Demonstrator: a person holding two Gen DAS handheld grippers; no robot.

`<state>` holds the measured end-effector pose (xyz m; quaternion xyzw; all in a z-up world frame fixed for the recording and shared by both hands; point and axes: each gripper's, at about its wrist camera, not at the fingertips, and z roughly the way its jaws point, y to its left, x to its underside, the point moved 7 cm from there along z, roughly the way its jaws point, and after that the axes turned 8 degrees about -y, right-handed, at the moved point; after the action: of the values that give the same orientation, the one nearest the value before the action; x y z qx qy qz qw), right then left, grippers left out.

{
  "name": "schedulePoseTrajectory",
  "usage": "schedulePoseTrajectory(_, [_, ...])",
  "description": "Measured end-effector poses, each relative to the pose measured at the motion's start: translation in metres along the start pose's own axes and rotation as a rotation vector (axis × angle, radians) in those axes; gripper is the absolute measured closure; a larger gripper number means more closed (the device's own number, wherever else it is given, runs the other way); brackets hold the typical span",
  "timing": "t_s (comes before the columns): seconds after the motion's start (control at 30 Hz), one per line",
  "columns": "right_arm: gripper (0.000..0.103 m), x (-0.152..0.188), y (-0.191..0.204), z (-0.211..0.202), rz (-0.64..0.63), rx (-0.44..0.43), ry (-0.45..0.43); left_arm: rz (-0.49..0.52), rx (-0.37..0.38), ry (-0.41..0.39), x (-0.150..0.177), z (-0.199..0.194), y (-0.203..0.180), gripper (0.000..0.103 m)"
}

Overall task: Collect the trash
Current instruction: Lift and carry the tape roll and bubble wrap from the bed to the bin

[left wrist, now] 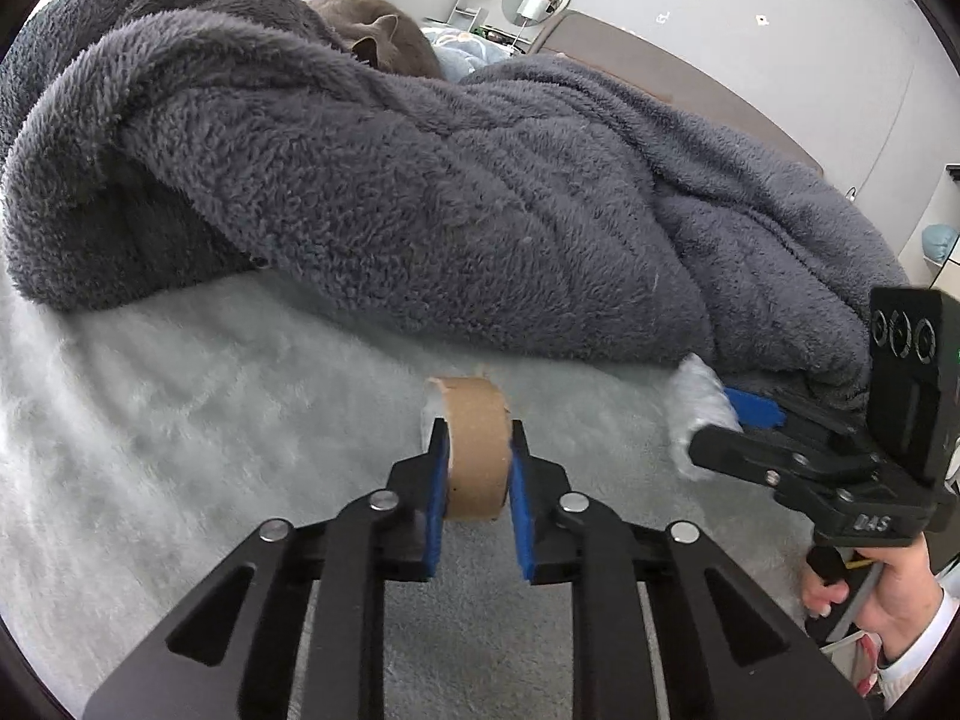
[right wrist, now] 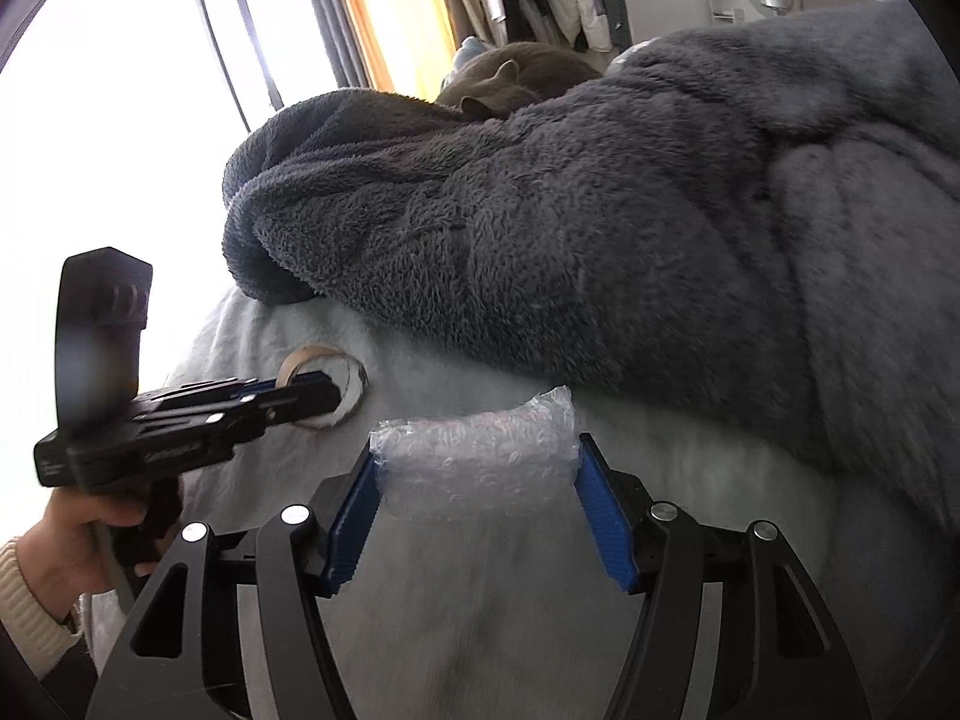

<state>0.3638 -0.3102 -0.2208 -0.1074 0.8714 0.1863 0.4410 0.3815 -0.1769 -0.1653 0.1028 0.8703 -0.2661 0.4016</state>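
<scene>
**Both grippers clamped on bed trash**

Big fluffy dark grey blanket (left wrist: pixel 420 180) is piled across the pale furry bedspread (left wrist: pixel 150 420), with a grey cat (left wrist: pixel 384 39) curled up behind it. Down front, the right gripper (right wrist: pixel 477 468) is squeezing a wad of bubble wrap (right wrist: pixel 474 456) lying on the bedspread, right at the blanket's edge. Just beside it, the left gripper (left wrist: pixel 477 450) is clenched tight around a cardboard tape roll core (left wrist: pixel 474 450) standing on edge.

left hand-held gripper (left wrist: pixel 478 429): clamped | right hand-held gripper (right wrist: pixel 474 456): clamped, half-wide
</scene>
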Motion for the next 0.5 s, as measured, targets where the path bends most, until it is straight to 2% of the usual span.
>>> schedulePoseTrajectory(0.2, [0.039, 0.01, 0.006, -0.026, 0.046, 0.026, -0.015, 0.011, 0.005, -0.016, -0.002, -0.014, -0.002, 0.084])
schedulePoseTrajectory(0.5, [0.039, 0.025, 0.043, -0.068, 0.092, 0.04, -0.053, 0.058, 0.002, -0.024, 0.009, -0.057, -0.012, 0.084])
